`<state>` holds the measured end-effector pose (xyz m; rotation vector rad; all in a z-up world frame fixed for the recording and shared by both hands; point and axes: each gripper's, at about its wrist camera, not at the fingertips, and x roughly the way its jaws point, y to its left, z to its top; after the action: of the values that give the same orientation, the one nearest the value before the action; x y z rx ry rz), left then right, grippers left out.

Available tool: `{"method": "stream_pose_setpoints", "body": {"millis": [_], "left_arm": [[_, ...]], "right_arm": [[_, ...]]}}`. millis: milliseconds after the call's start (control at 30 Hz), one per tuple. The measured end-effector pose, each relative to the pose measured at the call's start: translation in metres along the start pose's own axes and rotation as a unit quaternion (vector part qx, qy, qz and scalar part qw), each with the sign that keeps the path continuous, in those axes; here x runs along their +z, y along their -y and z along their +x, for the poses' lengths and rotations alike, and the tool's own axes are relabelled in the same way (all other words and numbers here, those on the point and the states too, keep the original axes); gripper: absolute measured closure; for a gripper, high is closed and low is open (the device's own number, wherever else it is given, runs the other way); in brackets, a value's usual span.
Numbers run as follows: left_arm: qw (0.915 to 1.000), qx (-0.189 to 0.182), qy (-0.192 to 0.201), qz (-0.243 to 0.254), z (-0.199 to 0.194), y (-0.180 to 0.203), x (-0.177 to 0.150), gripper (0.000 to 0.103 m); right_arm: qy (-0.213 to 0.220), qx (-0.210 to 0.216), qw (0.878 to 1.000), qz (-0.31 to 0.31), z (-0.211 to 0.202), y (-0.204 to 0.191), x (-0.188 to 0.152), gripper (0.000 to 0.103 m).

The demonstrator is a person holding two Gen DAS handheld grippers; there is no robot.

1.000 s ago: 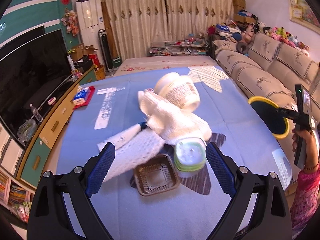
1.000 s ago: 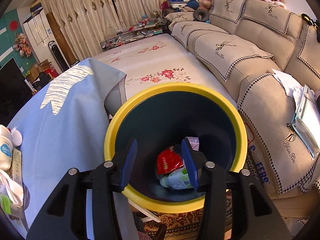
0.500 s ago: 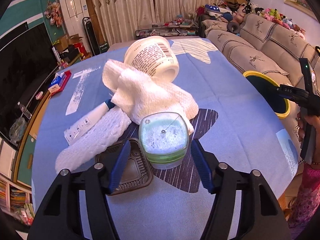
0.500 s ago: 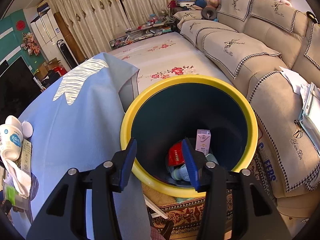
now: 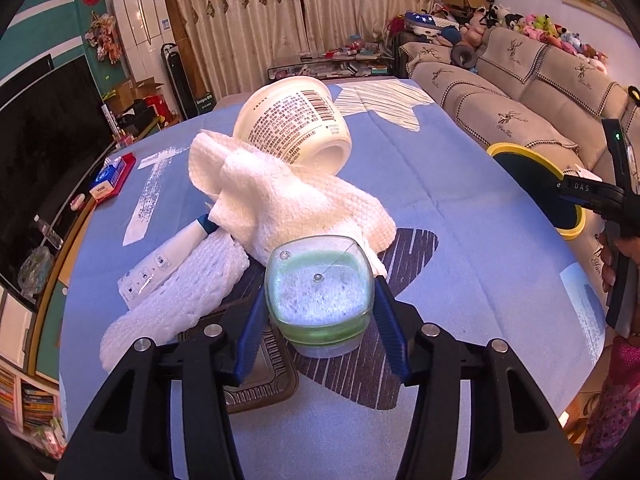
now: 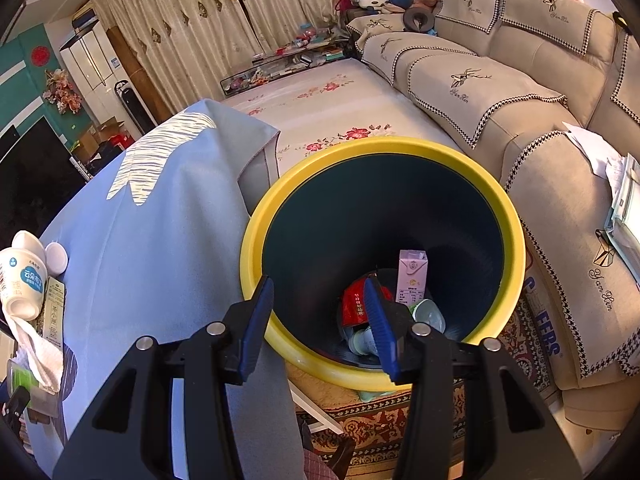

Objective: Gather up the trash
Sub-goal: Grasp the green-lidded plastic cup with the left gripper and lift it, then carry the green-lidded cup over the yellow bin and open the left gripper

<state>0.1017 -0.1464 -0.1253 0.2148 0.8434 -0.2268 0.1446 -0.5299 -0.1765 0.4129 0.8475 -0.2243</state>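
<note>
My left gripper is shut on a clear cup with a green lining, its blue pads pressed to both sides, over the blue tablecloth. Behind the cup lie white crumpled towels, a tipped white tub, a white tube and a brown plastic tray. My right gripper is open and empty above the near rim of the yellow-rimmed bin, which holds a red wrapper, a lilac carton and cups. The bin also shows in the left wrist view.
A beige sofa stands behind the bin, with papers on its arm. A TV cabinet runs along the table's left. A red and blue pack lies at the table's left edge. A patterned rug lies under the bin.
My left gripper has moved in and closed from wide open onto the clear green cup. My right gripper has drawn back from inside the bin toward its near rim, staying open.
</note>
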Motion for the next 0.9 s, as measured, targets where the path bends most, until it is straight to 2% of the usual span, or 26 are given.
{"method": "stream_pose_setpoints", "body": {"millis": [100, 300, 500, 700, 900], "left_arm": [[1.0, -0.005, -0.002, 0.002, -0.005, -0.001, -0.001, 0.052], [0.9997, -0.011, 0.021, 0.011, -0.034, -0.001, 0.002, 0.052], [0.998, -0.037, 0.047, 0.022, -0.059, 0.01, 0.017, 0.052], [0.9937, -0.076, 0.061, 0.056, -0.05, 0.052, 0.049, 0.052], [0.9859, -0.129, 0.056, 0.091, -0.014, 0.117, 0.091, 0.052]], "right_arm": [[0.003, 0.002, 1.0, 0.002, -0.002, 0.001, -0.001, 0.058], [0.01, 0.01, 1.0, 0.005, -0.01, 0.003, -0.001, 0.058], [0.02, 0.014, 1.0, 0.008, -0.019, 0.006, -0.003, 0.058], [0.037, -0.005, 0.999, 0.013, -0.033, 0.018, -0.006, 0.058], [0.048, -0.026, 0.998, 0.031, -0.047, 0.043, -0.008, 0.058]]}}
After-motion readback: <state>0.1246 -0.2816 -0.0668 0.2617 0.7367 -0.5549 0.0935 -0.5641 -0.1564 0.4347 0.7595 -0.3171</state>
